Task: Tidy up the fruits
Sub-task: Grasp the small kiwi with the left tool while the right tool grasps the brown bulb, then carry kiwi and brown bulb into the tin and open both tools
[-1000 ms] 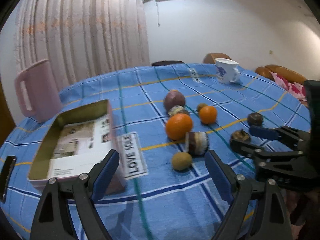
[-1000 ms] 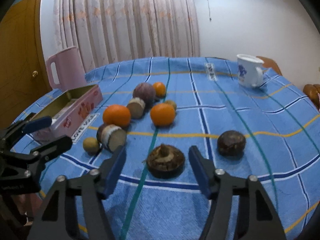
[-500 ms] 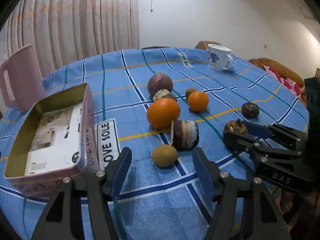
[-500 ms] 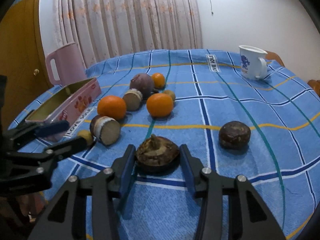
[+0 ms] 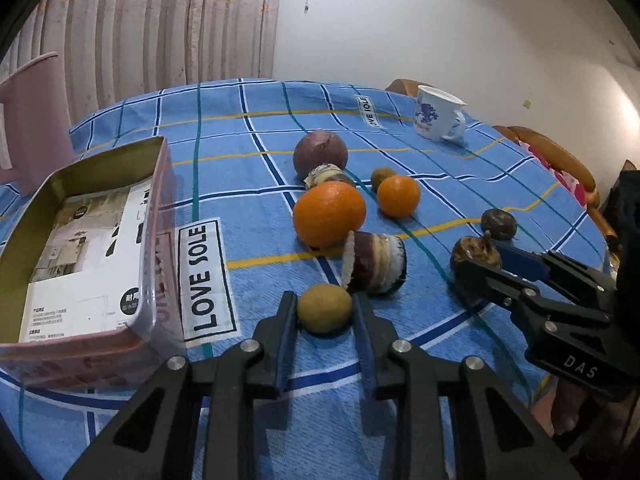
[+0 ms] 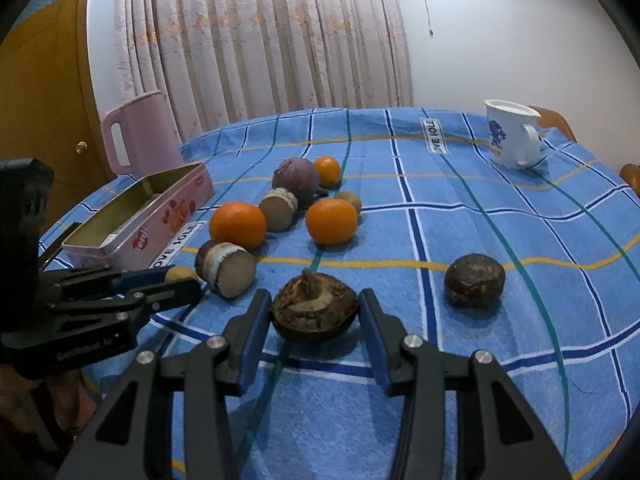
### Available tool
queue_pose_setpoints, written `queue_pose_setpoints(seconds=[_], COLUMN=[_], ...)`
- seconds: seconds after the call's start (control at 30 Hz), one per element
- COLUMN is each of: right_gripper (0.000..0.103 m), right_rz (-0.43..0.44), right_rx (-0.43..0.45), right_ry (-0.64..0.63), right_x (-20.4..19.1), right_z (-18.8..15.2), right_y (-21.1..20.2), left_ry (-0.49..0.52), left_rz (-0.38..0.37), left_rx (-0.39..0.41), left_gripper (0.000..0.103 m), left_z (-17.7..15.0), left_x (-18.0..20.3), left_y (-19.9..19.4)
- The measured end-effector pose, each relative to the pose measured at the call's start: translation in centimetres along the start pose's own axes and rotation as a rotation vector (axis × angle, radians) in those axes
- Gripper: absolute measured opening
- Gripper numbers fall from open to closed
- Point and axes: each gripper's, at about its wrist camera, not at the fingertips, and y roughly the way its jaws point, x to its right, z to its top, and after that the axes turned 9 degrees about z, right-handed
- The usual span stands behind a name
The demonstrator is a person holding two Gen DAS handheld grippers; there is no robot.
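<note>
Orange citrus (image 6: 331, 221) three, brown halves (image 6: 314, 306) one

We carry two matching black plastic tools. Our left gripper (image 5: 325, 312) has angular fingers with triangular cut-outs, round silver screws at the pivots and blue pads on the inner faces. Our right gripper (image 6: 314, 312) is built the same; seen beside the left one, its body bears white letters "DAS". The left body carries faint grey lettering.

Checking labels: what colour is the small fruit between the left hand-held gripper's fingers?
Olive-tan small fruit, clearest in the left wrist view.
</note>
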Motion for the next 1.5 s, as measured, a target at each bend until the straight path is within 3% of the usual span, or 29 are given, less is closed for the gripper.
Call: queue_pose_setpoints(seconds=[0.4, 0.67, 0.9, 1.5], right_gripper=[0.048, 0.048, 0.048, 0.048], right_rz=[0.025, 0.052, 0.107, 0.238], right_rx=[-0.012, 0.022, 0.04, 0.058], right_ry=[-0.028, -0.074, -0.133, -0.221], right_x=[-1.2, -2.9, -5.5, -11.1], right_z=[0.4, 1.9, 3.6, 9.5], right_y=[0.2, 0.3, 1.4, 6.2], left_ry=[0.037, 0.059, 0.004, -0.088], left_rz=[0.008, 0.082, 0.132, 0.271], left_rx=[0.053, 0.153, 0.2, 0.173], left_gripper=[0.03, 0.03, 0.03, 0.03], left_z=[0.1, 0.6, 1.6, 3.9], left_x=[0.3, -0.5, -3.4, -11.4], left_y=[-1.9, -4.3, -5.8, -4.2])
